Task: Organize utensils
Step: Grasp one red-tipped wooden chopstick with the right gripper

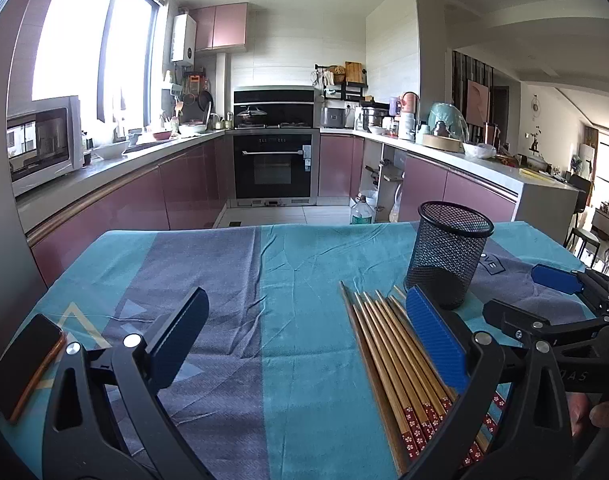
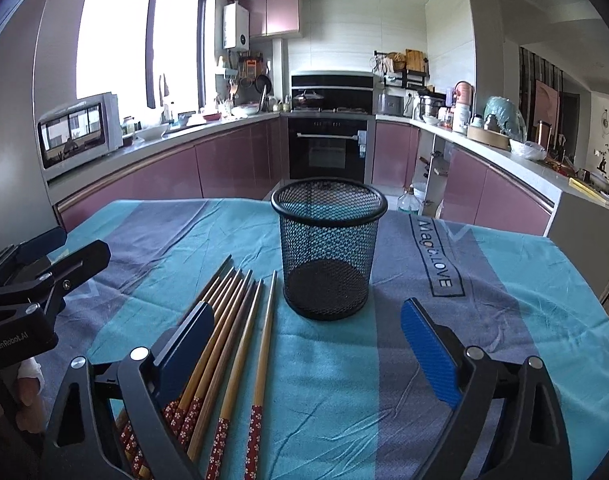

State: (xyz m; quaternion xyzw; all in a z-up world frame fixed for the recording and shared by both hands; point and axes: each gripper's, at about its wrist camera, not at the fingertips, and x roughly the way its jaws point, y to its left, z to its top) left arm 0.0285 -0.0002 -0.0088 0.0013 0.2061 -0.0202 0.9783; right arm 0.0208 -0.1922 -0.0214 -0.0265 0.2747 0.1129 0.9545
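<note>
Chopsticks, light, stiff, slippery wood, lie fanned on the table left of an empty mesh cup. Both the left gripper and right gripper are open, empty. Mid-shaft looks the best hold.

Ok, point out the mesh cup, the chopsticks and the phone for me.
mesh cup (image 2: 328, 264): right wrist view, front of its mesh wall.
chopsticks (image 2: 240, 336): right wrist view, bamboo shaft partway along the bundle.
phone (image 1: 24, 364): left wrist view, middle of its dark screen.
</note>
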